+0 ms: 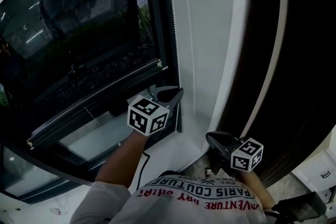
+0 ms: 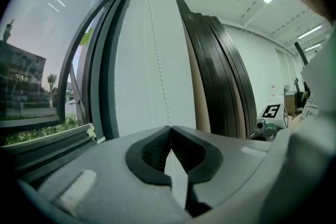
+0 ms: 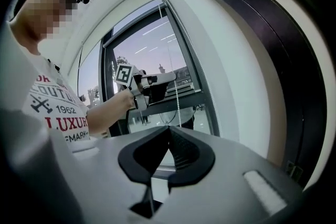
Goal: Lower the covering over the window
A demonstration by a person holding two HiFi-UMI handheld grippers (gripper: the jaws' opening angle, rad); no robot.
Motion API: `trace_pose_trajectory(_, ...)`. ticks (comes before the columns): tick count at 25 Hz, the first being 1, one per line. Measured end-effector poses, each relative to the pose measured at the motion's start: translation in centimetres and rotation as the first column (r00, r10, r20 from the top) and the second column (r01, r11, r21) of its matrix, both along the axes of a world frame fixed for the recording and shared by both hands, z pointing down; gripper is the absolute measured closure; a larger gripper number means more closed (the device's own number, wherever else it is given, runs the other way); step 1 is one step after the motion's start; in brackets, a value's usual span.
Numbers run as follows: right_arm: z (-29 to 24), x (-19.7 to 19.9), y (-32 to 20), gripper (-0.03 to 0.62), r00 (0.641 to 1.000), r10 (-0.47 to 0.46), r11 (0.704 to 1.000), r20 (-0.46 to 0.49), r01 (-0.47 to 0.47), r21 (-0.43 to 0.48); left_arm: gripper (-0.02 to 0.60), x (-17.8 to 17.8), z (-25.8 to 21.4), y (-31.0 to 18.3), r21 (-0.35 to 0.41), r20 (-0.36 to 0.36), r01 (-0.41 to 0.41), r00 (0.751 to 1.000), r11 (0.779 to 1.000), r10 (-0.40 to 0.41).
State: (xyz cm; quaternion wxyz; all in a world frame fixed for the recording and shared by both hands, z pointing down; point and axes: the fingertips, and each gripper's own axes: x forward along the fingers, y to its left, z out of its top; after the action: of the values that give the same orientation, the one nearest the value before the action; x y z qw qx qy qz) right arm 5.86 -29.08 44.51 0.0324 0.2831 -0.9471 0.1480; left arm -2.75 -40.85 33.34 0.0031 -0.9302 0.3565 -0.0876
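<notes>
A white bead chain (image 1: 174, 34) hangs down the white wall strip just right of the window frame. My left gripper (image 1: 178, 91) reaches to the chain's lower part. In the left gripper view the chain (image 2: 157, 60) runs down into the closed tips of the left gripper (image 2: 169, 127), which is shut on it. A dark shade (image 1: 79, 23) covers the upper part of the window, and its bottom rail (image 1: 94, 101) slants across the glass. My right gripper (image 1: 208, 136) hangs lower right, shut and empty. From the right gripper (image 3: 169, 127) I see the left gripper (image 3: 157, 80) by the chain (image 3: 178, 107).
Tall dark panels (image 1: 294, 60) lean against the wall at the right, close to my right gripper. The white wall strip (image 1: 210, 34) lies between window frame and panels. A white box (image 1: 321, 170) sits at the lower right. The person's printed shirt (image 1: 194, 196) fills the bottom.
</notes>
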Motion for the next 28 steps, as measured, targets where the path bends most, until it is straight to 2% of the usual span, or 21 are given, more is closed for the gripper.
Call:
trace_pose_trajectory(3, -0.2, 0.0, 0.5, 0.589, 1.0, -0.004, 1.0, -0.003, 0.004, 0.005, 0.575, 0.7, 3.3, 1.4, -0.037, 0.05, -0.006, 0.999, 0.999, 0.007)
trace_pose_trajectory(5, -0.1, 0.3, 0.7, 0.589, 1.0, -0.001, 1.0, -0.009, 0.001, 0.001, 0.575, 0.9, 5.9, 2.1, -0.082, 0.028, -0.008, 1.0, 0.997, 0.01)
trace_pose_trajectory(8, 0.0, 0.3, 0.8, 0.589, 1.0, -0.001, 1.0, -0.012, 0.001, -0.006, 0.575, 0.7, 8.1, 2.7, -0.111, 0.01, -0.003, 1.0, 0.994, 0.004)
trace_pose_trajectory(13, -0.8, -1.6, 0.1, 0.589, 0.998, -0.053, 0.998, -0.043, 0.055, 0.027, 0.574, 0.1, 9.2, 3.1, -0.115, -0.005, 0.003, 1.0, 0.993, -0.004)
trace_pose_trajectory(19, -3.3, -4.0, -2.1, 0.589, 0.989, -0.132, 0.987, -0.066, 0.138, 0.087, 0.574, 0.5, 9.4, 3.8, -0.12, -0.004, -0.033, 0.999, 0.992, 0.033)
trace_pose_trajectory(22, -5.7, -5.4, -3.3, 0.506, 0.981, -0.185, 0.974, -0.063, 0.192, 0.119, 0.574, 0.9, 9.5, 4.4, -0.143, -0.01, -0.068, 0.998, 0.987, 0.067)
trace_pose_trajectory(28, -11.3, -7.7, -6.7, 0.458, 0.97, -0.219, 0.943, -0.102, 0.237, 0.233, 0.574, 1.6, 9.1, 4.5, -0.146, -0.021, -0.1, 0.995, 0.984, 0.098)
